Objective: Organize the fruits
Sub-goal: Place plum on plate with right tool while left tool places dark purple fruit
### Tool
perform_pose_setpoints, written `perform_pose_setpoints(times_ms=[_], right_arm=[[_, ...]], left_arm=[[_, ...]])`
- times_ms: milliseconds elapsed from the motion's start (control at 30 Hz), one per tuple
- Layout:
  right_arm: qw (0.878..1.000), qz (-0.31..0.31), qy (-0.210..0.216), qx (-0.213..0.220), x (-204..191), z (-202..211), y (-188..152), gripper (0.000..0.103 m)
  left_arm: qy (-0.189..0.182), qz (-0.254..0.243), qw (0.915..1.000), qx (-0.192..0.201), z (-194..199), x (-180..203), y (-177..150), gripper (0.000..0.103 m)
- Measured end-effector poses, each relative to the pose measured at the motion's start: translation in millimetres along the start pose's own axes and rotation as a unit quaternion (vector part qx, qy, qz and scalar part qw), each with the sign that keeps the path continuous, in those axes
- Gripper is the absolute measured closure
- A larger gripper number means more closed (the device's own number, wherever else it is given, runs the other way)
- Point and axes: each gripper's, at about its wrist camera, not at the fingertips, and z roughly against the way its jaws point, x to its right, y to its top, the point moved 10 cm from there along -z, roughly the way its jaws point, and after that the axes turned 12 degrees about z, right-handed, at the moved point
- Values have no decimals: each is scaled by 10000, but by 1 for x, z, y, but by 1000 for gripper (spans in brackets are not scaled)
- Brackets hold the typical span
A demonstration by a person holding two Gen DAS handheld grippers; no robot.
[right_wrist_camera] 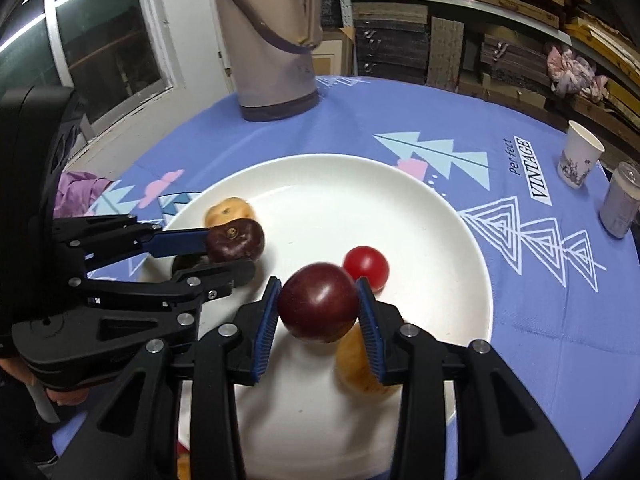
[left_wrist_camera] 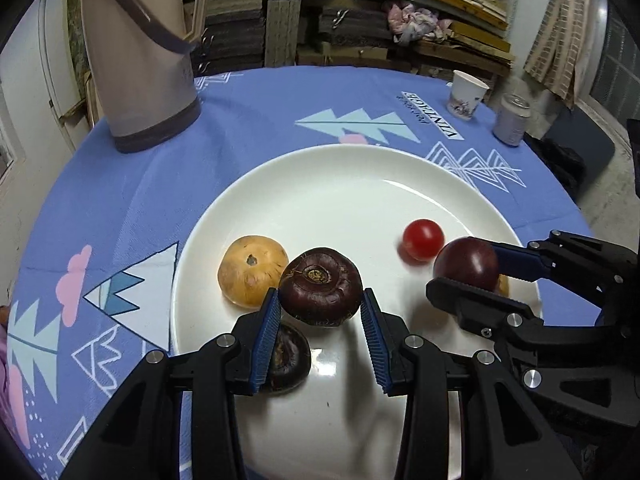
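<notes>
Blue-padded left gripper [left_wrist_camera: 320,312] is sitting at the near edge of the left wrist view, jaws apart and bracketing a dark brown round fruit [left_wrist_camera: 320,286]; pads look just beside its flanks, contact unclear. Fruit is roundish with no real long axis, stem scar facing up, centred dead ahead. Tan fruit [left_wrist_camera: 252,270] is touching it on the left, and another dark fruit [left_wrist_camera: 290,354] is lying partly under the left pad, so both are crowding that side. All are resting on the white plate [left_wrist_camera: 340,184] on the blue-clothed surface [left_wrist_camera: 248,120]. Right wrist view: right gripper [right_wrist_camera: 317,306] is clamped on a dark red plum [right_wrist_camera: 318,306], apparently lifted off the plate. Red tomato [right_wrist_camera: 366,266] is sitting just behind it, a tan fruit [right_wrist_camera: 356,364] below. Thermos [right_wrist_camera: 272,40] and paper cup [right_wrist_camera: 578,160] are well apart.
</notes>
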Motion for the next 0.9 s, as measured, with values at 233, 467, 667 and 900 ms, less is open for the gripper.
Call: perform_pose_setpoints(times_ms=[233, 467, 667, 900], right_arm=[[9993, -276, -90, 244, 14, 11, -2, 42], [9984, -200, -175, 501, 5, 43, -8, 22], [9978, -169, -310, 555, -7, 72, -25, 10], [9973, -193, -404, 590, -19, 114, -60, 9]], left_arm=[[-52, 92, 9999, 62, 6, -2, 0, 38], [-134, 27, 9998, 171, 29, 1, -10, 28], [-119, 88, 9993, 350, 63, -2, -25, 14], [-150, 54, 9988, 470, 98, -12, -56, 7]])
